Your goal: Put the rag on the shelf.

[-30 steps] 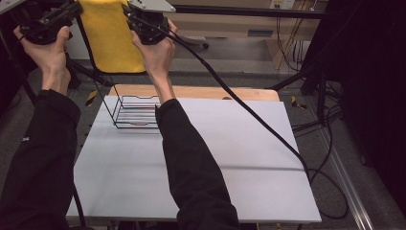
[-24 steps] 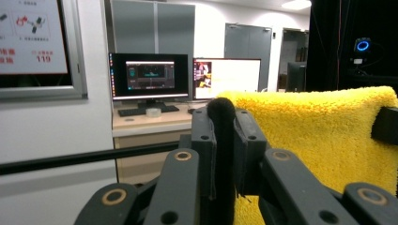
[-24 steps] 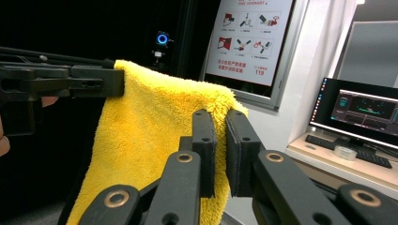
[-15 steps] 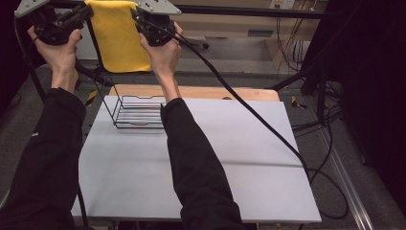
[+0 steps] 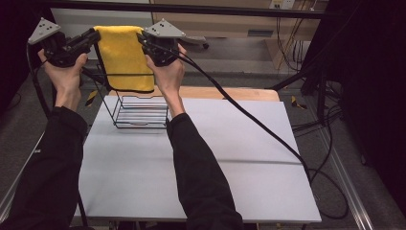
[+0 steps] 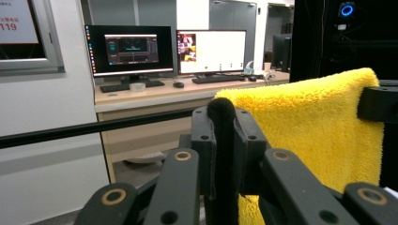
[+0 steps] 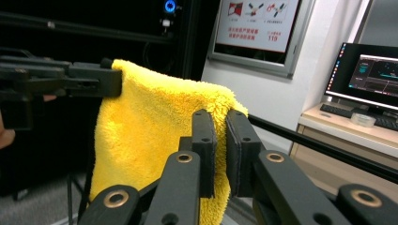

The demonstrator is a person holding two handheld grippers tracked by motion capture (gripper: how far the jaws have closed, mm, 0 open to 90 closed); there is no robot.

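Note:
A yellow fluffy towel [image 5: 123, 57] hangs spread between my two grippers, above and just behind a black wire rack [image 5: 141, 112] at the back left of the white table [image 5: 230, 158]. My left gripper [image 5: 95, 36] is shut on the towel's upper left corner, and my right gripper [image 5: 141, 37] is shut on its upper right corner. In the left gripper view the jaws [image 6: 221, 117] pinch the towel's edge [image 6: 309, 126], with the other gripper's jaw [image 6: 378, 101] at the far corner. The right gripper view shows its jaws [image 7: 219, 126] closed on the towel [image 7: 150, 122], and the left gripper [image 7: 94, 77] across from it.
A thick black cable [image 5: 258, 127] trails from the right gripper across the table to the right. A wooden board [image 5: 230, 93] lies along the table's back edge. A black frame bar [image 5: 230, 9] crosses overhead. More cables lie on the floor [image 5: 330, 115] at the right.
Both hands have come down with the towel stretched between them. Its lower edge now hangs close over the wire rack's back.

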